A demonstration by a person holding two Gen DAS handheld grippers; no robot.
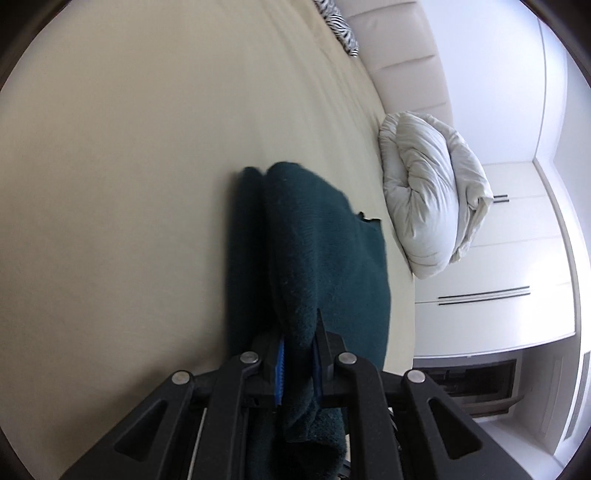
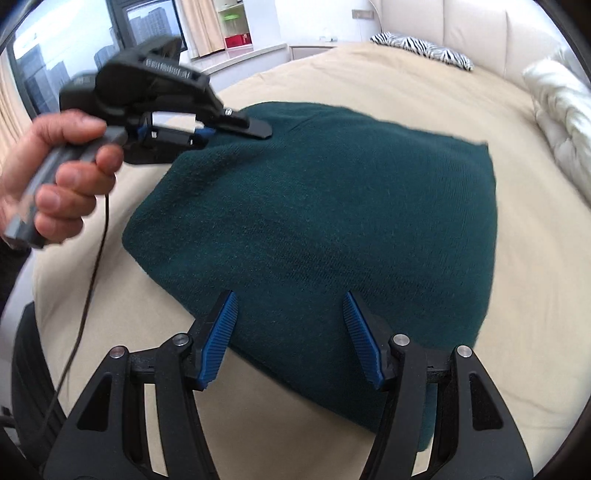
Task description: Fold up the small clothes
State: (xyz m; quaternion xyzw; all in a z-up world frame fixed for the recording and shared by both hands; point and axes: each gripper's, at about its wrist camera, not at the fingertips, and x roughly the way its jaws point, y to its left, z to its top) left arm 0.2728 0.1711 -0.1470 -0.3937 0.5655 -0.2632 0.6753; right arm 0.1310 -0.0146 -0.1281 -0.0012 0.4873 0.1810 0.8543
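The left hand-held gripper point(image 1: 297, 354) is clamped on a bunched edge of the dark green knit garment point(image 1: 317, 266), its blue-padded fingers point(image 1: 280, 373) drawn in tight with the thick fabric squeezed between them. In the right wrist view the same left hand-held gripper point(image 2: 236, 127) shows at the garment's far left corner, held in the person's left hand point(image 2: 55, 177), with a thin black cable point(image 2: 92, 266) hanging down from it over the bed's near left edge.

The right hand-held gripper point(image 2: 290, 321) has its jaws spread wide, holding nothing. Its two blue ribbed pads point(image 2: 221, 332) sit at the near edge of the dark green knit garment point(image 2: 325, 221), one tip on either side of a stretch of that edge, with the fabric lying between and beyond them.

The garment lies folded as a broad, roughly rectangular layer near the middle of the bed point(image 2: 517, 332), on the beige sheet. The corner in the left gripper's grip is lifted slightly off the sheet.

At the head of the bed, by the padded cream headboard point(image 2: 480, 33), lies a zebra-print pillow point(image 2: 424, 46). A rolled white duvet point(image 1: 432, 192) rests along the bed's right edge. White wardrobe doors point(image 1: 517, 258) stand beyond that edge.
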